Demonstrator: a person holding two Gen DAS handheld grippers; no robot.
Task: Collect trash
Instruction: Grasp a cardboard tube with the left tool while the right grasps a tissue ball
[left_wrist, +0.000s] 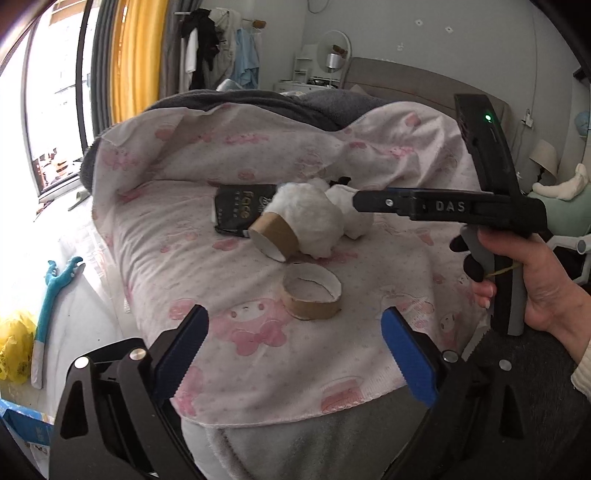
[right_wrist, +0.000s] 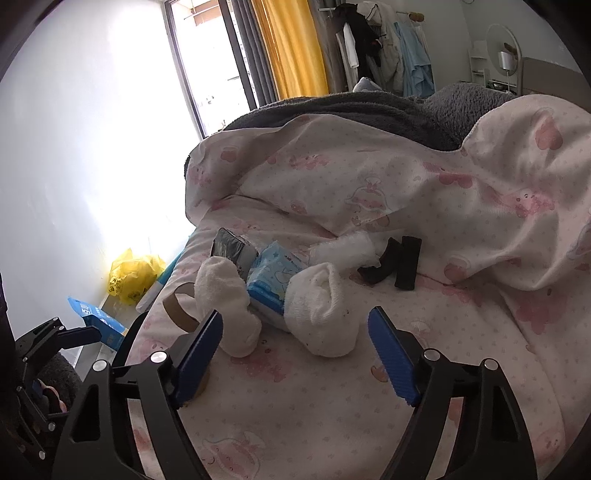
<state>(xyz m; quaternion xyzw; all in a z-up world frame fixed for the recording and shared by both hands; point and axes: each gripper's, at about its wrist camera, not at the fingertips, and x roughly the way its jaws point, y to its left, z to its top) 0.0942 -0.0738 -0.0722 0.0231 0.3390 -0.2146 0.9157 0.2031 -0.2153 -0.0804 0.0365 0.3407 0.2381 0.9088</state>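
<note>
Bed covered by a thin white sheet (left_wrist: 280, 362) printed with pink cartoon figures and small dots, rumpled into soft folds; a fuzzy grey blanket (left_wrist: 229, 101) bunched behind it.

Left gripper (left_wrist: 293, 330) hovered low over the sheet, its ribbed blue pads (left_wrist: 184, 343) spread wide, nothing between them. Just ahead of it lay a short cardboard ring (left_wrist: 312, 293), brown outside, whitish inside, standing on its edge rim-up. Farther on, a second cardboard tube (left_wrist: 273, 236) lay tilted on its side, touching a fluffy white sock (left_wrist: 314, 218). A glossy black packet (left_wrist: 238, 212) with "face" lettering lay flat behind the tube.

Right gripper (right_wrist: 295, 332), fingers also wide apart and empty, sat just in front of two balled, terry-textured white socks (right_wrist: 321, 306). Between the socks sat a soft blue-and-white tissue pack (right_wrist: 273, 280), crinkly plastic. A third white sock (right_wrist: 347, 247) lay behind it, and two flat black rectangular pieces (right_wrist: 397, 266) lay beside that one; material unclear. In the left wrist view the right gripper's black body, marked "DAS", reached in from the right, held by a hand (left_wrist: 535, 280).

On the floor left of the bed: a crumpled yellow plastic bag (right_wrist: 135, 275) and a blue cardboard box (right_wrist: 98, 321).
</note>
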